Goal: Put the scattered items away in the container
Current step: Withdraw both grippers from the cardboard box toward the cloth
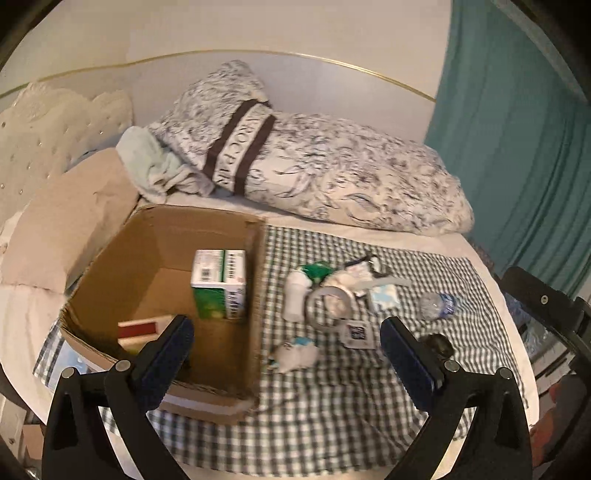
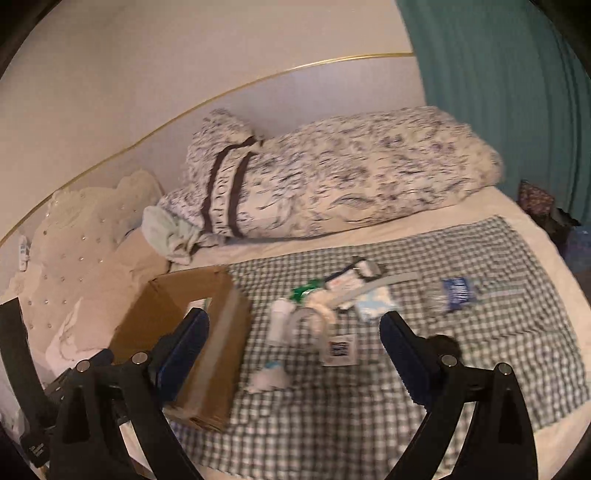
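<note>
Partly blurred clutter (image 2: 321,314), box (image 2: 207,332) interior hidden

– What lies at the far side of the bed (image 1: 369,229)?
– A patterned duvet (image 1: 314,162) with a dark lettered band, rolled along the wall (image 1: 110,33). A pale green cloth (image 1: 147,162) is tucked at its left end.
– And around it?
– Tufted cream headboard (image 1: 33,136) left, teal curtain (image 1: 517,129) right, checked cloth (image 1: 332,398) spread near.
</note>
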Motion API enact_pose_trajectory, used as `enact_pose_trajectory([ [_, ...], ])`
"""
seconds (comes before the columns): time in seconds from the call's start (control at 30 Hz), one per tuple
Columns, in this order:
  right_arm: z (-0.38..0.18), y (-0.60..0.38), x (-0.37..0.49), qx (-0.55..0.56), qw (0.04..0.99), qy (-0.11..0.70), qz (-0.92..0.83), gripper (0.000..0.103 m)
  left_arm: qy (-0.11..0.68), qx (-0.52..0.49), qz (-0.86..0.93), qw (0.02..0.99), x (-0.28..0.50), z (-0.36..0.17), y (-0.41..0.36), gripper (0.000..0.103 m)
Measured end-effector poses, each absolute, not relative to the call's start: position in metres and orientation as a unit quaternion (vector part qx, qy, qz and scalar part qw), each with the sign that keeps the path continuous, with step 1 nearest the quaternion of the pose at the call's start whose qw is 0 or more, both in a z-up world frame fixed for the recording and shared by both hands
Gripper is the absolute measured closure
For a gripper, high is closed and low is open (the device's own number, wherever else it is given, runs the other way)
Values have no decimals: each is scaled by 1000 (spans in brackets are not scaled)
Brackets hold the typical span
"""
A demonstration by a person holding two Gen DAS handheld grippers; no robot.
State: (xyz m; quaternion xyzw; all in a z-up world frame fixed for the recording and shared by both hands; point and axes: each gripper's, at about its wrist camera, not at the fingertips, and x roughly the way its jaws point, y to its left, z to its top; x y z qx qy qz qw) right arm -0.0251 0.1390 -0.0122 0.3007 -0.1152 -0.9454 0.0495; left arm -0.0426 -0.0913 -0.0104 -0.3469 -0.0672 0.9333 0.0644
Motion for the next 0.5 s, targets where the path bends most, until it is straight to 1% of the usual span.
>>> enact_pose_trajectory([
  [0.27,-18,211,27,290,0,-134,-948,9,-57,-350,931,88,-11,-17,-37,0],
  [0.5,-47,250,55,302,-25,-151,-941,9,-54,-365,925,92,8,-46,-9,0],
])
